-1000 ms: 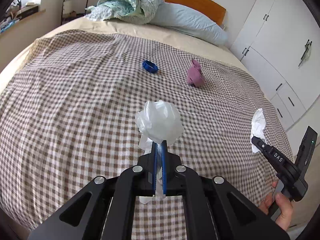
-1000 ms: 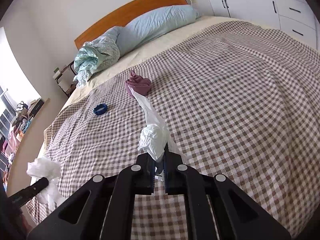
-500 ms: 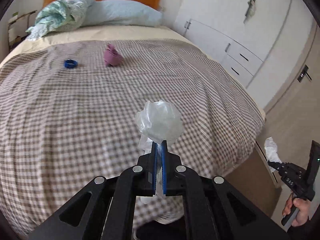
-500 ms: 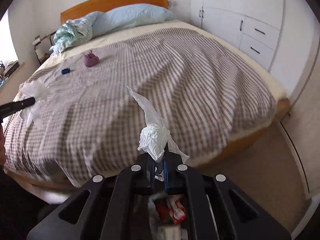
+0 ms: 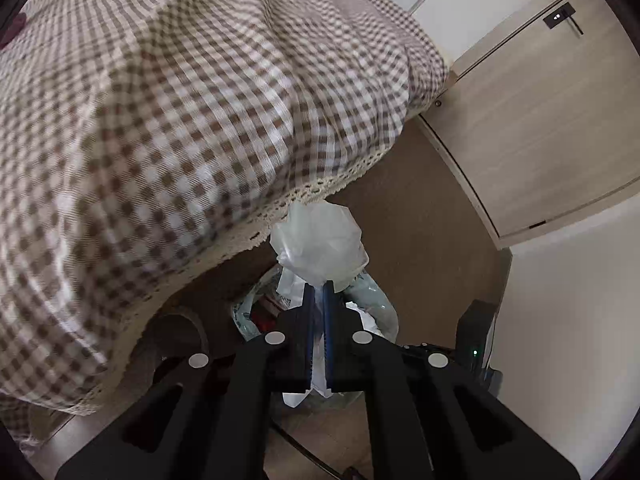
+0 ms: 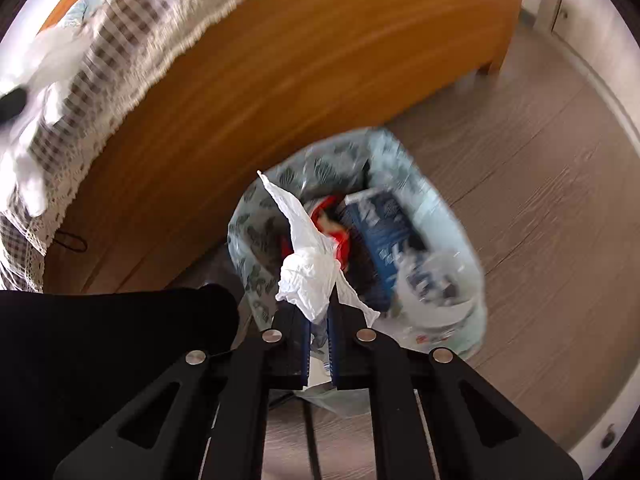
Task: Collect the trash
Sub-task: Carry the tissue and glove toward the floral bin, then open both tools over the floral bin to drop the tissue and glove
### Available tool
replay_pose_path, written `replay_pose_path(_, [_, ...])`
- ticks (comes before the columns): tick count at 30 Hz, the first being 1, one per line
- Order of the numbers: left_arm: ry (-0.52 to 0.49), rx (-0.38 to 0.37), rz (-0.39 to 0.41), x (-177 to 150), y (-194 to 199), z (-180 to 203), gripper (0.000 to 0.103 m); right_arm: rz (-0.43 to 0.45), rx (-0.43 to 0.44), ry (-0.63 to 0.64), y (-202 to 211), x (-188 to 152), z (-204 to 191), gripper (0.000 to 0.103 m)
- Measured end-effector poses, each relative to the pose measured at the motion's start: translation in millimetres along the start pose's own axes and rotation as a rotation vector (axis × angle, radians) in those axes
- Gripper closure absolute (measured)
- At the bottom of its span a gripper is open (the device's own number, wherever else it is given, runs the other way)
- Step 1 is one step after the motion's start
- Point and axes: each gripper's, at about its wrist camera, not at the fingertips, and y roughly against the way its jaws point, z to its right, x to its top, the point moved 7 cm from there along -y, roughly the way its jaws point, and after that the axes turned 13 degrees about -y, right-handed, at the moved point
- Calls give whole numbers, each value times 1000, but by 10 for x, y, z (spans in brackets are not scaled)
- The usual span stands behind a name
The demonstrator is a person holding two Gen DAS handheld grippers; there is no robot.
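Steeply tilted, both grippers point down past the foot of the bed. Left gripper (image 5: pixel 318 286) has its jaws clamped on a crumpled, translucent plastic bag (image 5: pixel 320 240), which bulges above the blue pads beside the lace hem of the brown-checked bedspread (image 5: pixel 180 100). Right gripper (image 6: pixel 320 312) pinches a wrinkled white tissue (image 6: pixel 310 272) with one twisted tail, directly over the trash bin (image 6: pixel 460 240). Its pale patterned liner holds a dark blue carton (image 6: pixel 384 228), red wrappers and clear plastic. Behind stands the smooth wooden footboard (image 6: pixel 280 60).

Trash bag (image 6: pixel 452 216) on the floor (image 6: pixel 540 208) just beside the bed (image 6: pixel 280 60), carton (image 6: pixel 384 228) inside.
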Motion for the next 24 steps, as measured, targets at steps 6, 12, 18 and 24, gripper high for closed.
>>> replay_pose_path(6, [69, 26, -32, -102, -370, -32, 102, -66, 91, -17, -409, 24, -194, 89])
replay_pose_path(12, [82, 62, -47, -172, -478, -102, 102, -118, 31, 13, -859, 69, -346, 45])
replay_pose_path(18, [40, 55, -146, -364, -700, -54, 102, 26, 16, -6, -286, 212, -160, 40])
replay_pose_path(24, [23, 30, -315, -525, -1135, 39, 102, 175, -18, -151, 423, 414, 313, 40])
